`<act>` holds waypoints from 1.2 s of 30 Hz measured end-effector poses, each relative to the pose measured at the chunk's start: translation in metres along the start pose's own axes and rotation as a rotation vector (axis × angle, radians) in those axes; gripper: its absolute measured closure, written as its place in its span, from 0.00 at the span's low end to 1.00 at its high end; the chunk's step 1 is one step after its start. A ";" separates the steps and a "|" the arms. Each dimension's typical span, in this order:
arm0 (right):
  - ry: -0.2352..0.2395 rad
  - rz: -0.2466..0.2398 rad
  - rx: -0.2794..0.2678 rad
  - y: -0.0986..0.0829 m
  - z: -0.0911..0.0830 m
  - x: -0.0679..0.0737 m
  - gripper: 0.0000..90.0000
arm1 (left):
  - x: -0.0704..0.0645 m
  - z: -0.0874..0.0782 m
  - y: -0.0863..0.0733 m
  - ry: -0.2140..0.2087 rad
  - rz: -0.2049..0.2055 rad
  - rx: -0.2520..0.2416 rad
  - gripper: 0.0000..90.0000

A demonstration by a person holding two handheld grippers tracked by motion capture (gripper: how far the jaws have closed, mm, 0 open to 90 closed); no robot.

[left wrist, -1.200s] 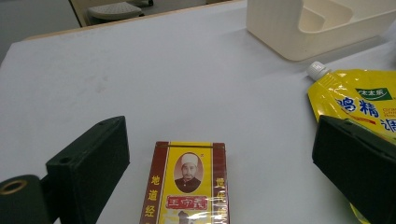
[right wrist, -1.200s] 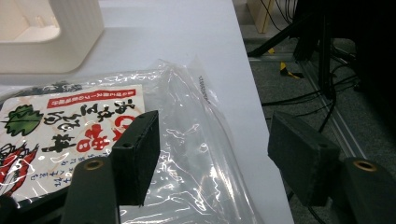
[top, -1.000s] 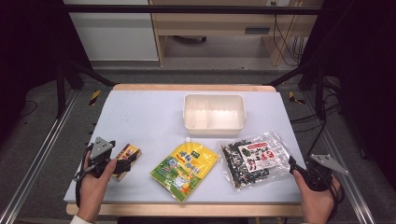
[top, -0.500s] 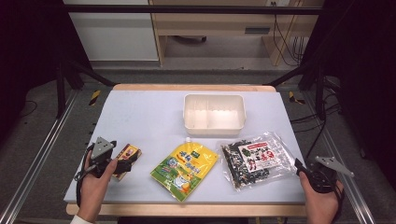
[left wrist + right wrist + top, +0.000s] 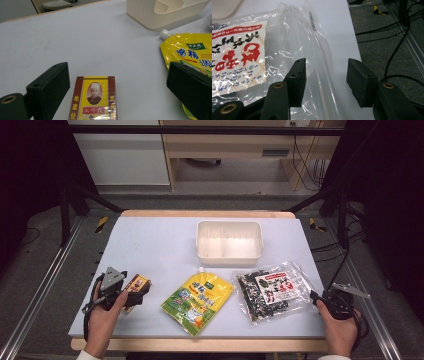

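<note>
A small red-and-yellow box (image 5: 138, 283) with a portrait on it lies at the table's front left. My left gripper (image 5: 131, 292) is open around it, and in the left gripper view the box (image 5: 96, 100) lies between the wide-apart jaws without touching either one. A clear bag of dark seaweed (image 5: 272, 290) with a red-and-white label lies at the front right. My right gripper (image 5: 315, 296) is open at its right edge. In the right gripper view the bag's clear plastic edge (image 5: 322, 57) runs between the two jaws.
A yellow spouted pouch (image 5: 198, 300) lies between the box and the bag, close to the left gripper's right jaw (image 5: 190, 50). A white two-compartment tray (image 5: 229, 257) stands empty behind it. The table's right edge and the floor cables (image 5: 397, 50) are just beyond the right gripper.
The right hand has shifted slightly at the bag's right edge. The left gripper and the box have stayed put.
</note>
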State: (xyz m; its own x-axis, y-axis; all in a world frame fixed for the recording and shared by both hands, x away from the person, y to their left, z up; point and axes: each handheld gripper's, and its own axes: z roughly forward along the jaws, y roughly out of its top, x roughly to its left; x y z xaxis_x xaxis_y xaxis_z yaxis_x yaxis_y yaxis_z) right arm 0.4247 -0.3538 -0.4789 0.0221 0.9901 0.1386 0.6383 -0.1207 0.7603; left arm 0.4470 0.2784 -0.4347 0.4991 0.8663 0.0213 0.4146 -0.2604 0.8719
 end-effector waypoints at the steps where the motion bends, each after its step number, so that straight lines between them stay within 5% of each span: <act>1: 0.000 0.006 -0.003 0.000 0.000 0.000 0.56 | 0.000 0.000 0.000 -0.001 0.000 0.000 0.05; 8: 0.042 0.044 0.004 -0.003 0.002 0.000 0.70 | -0.001 0.000 0.000 -0.001 0.006 0.000 0.05; 21: 0.091 0.003 0.012 -0.005 0.002 0.001 0.98 | -0.002 0.000 0.000 -0.008 0.010 0.001 0.05; 25: 0.090 -0.014 0.002 -0.003 -0.005 0.003 0.99 | -0.001 -0.001 -0.001 0.017 0.012 0.008 0.05; 30: 0.109 -0.032 -0.048 0.009 -0.027 0.009 1.00 | 0.002 -0.007 -0.003 0.000 -0.018 -0.011 0.05; 36: 0.143 -0.189 -0.107 0.049 -0.065 0.024 1.00 | -0.003 -0.008 0.003 -0.024 0.000 -0.010 0.05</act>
State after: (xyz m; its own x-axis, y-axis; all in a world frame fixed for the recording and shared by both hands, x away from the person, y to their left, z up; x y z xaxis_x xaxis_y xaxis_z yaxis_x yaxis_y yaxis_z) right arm 0.4066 -0.3409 -0.3971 -0.2034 0.9766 0.0698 0.5352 0.0512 0.8432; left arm 0.4404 0.2780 -0.4283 0.5176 0.8556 0.0098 0.4072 -0.2564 0.8766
